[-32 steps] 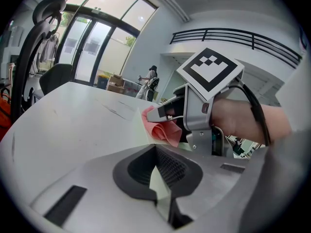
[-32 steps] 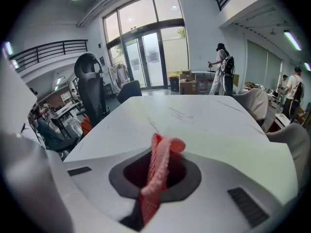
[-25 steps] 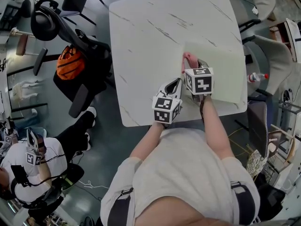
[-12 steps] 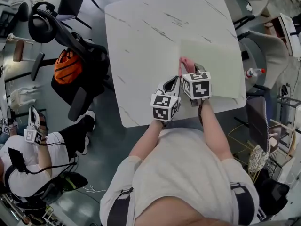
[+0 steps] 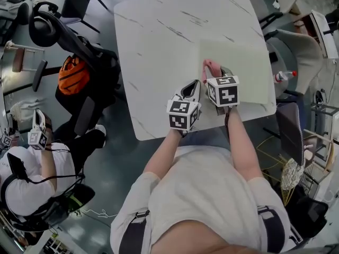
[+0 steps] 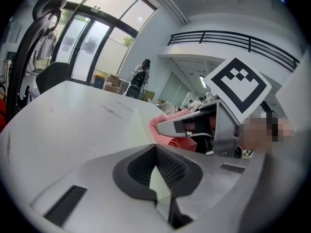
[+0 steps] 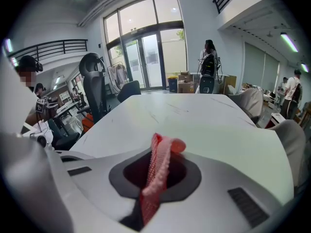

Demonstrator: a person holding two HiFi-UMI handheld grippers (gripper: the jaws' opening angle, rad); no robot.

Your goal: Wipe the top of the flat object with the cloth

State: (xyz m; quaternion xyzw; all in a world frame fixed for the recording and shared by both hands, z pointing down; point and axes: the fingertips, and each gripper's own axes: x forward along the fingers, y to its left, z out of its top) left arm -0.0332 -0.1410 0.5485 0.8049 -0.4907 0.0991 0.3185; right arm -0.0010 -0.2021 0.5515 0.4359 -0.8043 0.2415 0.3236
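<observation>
A pale green flat sheet point(image 5: 238, 73) lies on the right half of the white marble table point(image 5: 159, 46). My right gripper point(image 5: 214, 77) is shut on a pink cloth point(image 5: 211, 67), which rests on the sheet's near left part. In the right gripper view the cloth point(image 7: 158, 171) stands pinched between the jaws, with the sheet point(image 7: 233, 140) ahead. My left gripper point(image 5: 190, 91) sits at the sheet's near left edge. In the left gripper view a thin wedge of the sheet point(image 6: 158, 181) is clamped between the jaws, and the cloth point(image 6: 165, 137) lies just beyond.
A black office chair point(image 5: 79, 41) with an orange bag point(image 5: 73, 74) stands left of the table. Another person point(image 5: 32, 179) sits at lower left. Grey chairs point(image 5: 296, 41) and a small bottle point(image 5: 280, 76) are to the right. The table's near edge point(image 5: 175, 134) is at my body.
Both grippers keep their holds in much the same place on the sheet. The head view has drifted a little, and the person at lower left has shifted.
</observation>
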